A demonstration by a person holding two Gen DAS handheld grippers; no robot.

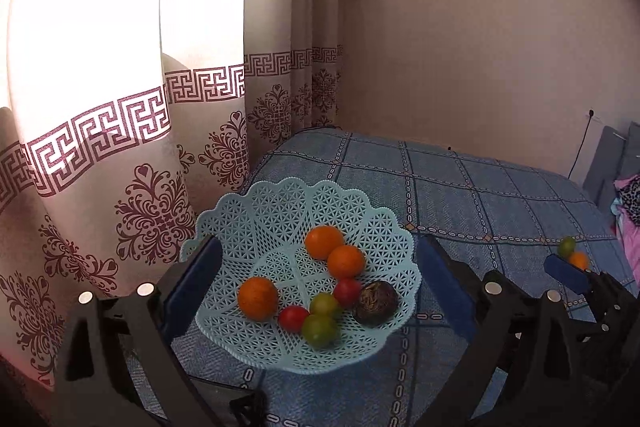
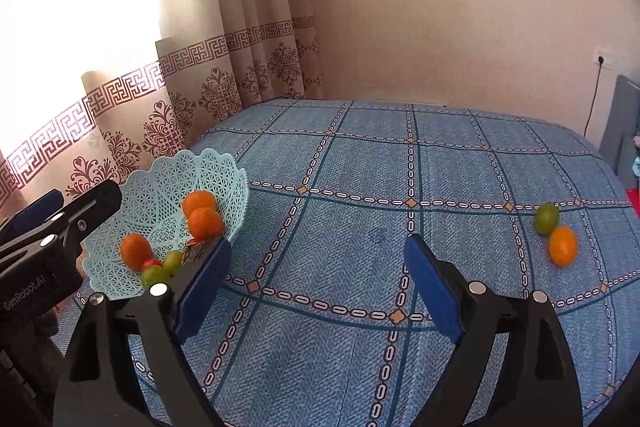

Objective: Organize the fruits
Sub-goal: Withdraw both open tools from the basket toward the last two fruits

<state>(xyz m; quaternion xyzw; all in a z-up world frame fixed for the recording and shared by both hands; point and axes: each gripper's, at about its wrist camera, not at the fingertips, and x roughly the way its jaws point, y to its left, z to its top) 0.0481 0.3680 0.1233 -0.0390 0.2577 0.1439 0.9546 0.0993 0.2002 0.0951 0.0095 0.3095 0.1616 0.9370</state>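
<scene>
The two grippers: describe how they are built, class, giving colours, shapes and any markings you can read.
Both the left gripper and the right gripper have black angular plastic frames. Their fingers carry flat blue pads, and round silver studs sit on the arms. The right wrist view shows white "GenRobot.AI" lettering on the left gripper's black body. No cables, hands or sleeves show.

Basket sits at left edge of bed, curtain behind it. Inside: three oranges, several small fruits. Far right of frame, two loose fruits lie touching, well apart from basket.
</scene>
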